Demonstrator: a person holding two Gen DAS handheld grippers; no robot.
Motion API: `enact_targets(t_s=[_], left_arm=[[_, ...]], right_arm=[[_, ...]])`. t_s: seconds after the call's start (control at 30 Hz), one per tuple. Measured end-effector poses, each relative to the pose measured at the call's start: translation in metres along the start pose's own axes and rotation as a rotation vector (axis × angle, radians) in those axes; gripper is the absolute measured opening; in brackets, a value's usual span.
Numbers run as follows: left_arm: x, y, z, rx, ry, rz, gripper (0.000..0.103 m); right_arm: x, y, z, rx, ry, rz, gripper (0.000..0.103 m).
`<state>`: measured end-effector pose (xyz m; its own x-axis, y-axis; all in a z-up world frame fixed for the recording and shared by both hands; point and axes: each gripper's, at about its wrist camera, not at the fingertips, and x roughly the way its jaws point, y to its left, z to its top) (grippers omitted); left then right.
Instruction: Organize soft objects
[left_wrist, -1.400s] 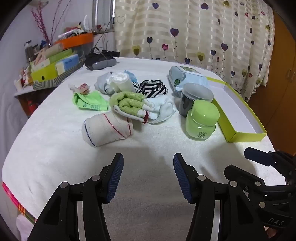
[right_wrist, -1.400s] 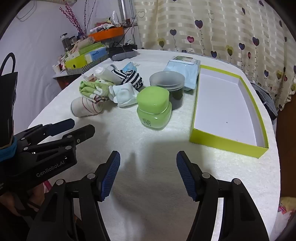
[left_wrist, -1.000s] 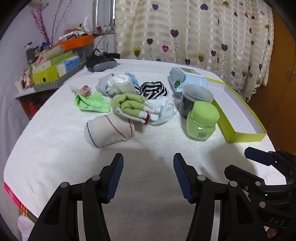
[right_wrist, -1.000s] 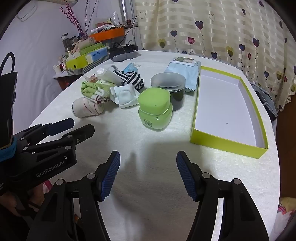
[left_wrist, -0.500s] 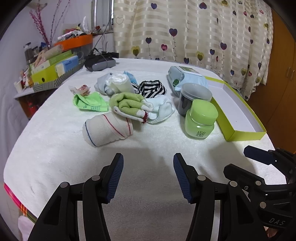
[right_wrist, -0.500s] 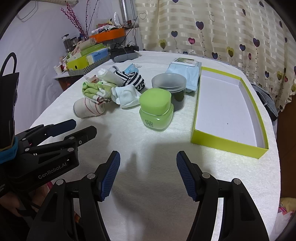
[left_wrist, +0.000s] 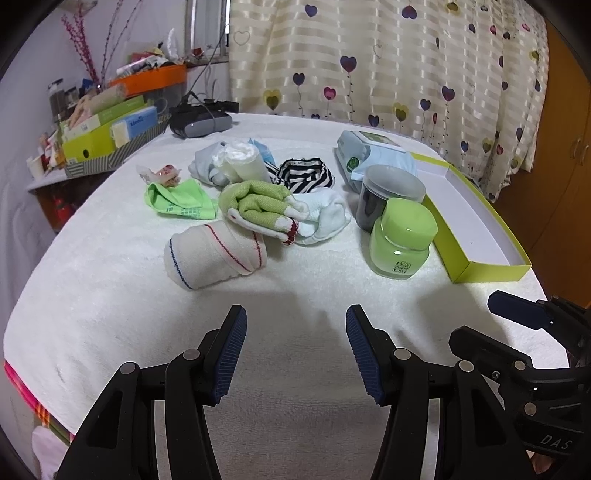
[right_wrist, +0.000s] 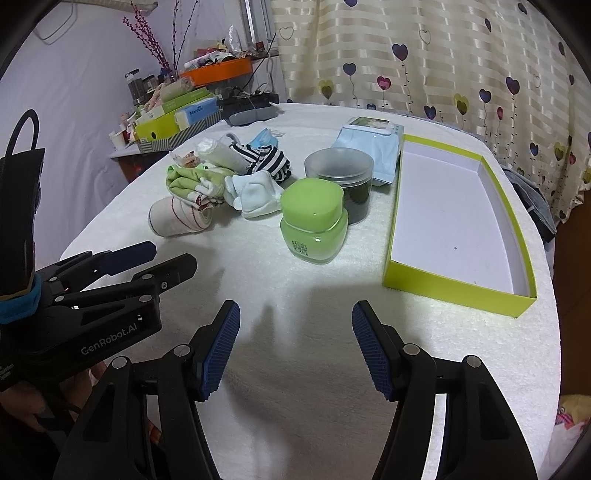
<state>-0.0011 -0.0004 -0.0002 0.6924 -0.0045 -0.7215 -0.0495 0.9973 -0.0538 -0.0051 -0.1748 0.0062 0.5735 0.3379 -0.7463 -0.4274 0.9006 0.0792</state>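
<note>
Several rolled socks lie on the white table: a cream roll with red and blue stripes (left_wrist: 216, 254) (right_wrist: 181, 219), a green and white bundle (left_wrist: 258, 203) (right_wrist: 192, 184), a white sock (left_wrist: 321, 218) (right_wrist: 256, 195), a black-and-white striped one (left_wrist: 304, 177) (right_wrist: 267, 160), a pale roll (left_wrist: 229, 164) and a flat green sock (left_wrist: 181, 199). An empty yellow-green box (right_wrist: 458, 218) (left_wrist: 476, 229) lies at the right. My left gripper (left_wrist: 293, 350) is open and empty, short of the cream roll. My right gripper (right_wrist: 295, 350) is open and empty, short of the green jar (right_wrist: 314, 227).
A green jar (left_wrist: 402, 240) and a dark lidded jar (left_wrist: 388, 195) (right_wrist: 341, 181) stand between the socks and the box. A wipes pack (left_wrist: 373, 158) lies behind them. A cluttered side shelf (left_wrist: 103, 125) stands at the far left. A heart-print curtain hangs behind.
Both grippers have drifted only slightly; the views shift a little and back. Jaws stay open. Nothing on the table has moved.
</note>
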Motion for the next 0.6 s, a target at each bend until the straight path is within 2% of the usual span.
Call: enact_targets(t_s=[0.47,0.6], left_arm=[[-0.0020,-0.0017,-0.0008,0.002,-0.002,-0.046,0.056],[-0.0035,-0.0016,-0.0007,-0.004,-0.007,-0.037,0.056]], right_arm=[[-0.0012,-0.0008,0.0009,0.002,-0.005,0.009,0.064],[-0.0010,-0.0004,0.0018,0.001,-0.006,0.010,0.064]])
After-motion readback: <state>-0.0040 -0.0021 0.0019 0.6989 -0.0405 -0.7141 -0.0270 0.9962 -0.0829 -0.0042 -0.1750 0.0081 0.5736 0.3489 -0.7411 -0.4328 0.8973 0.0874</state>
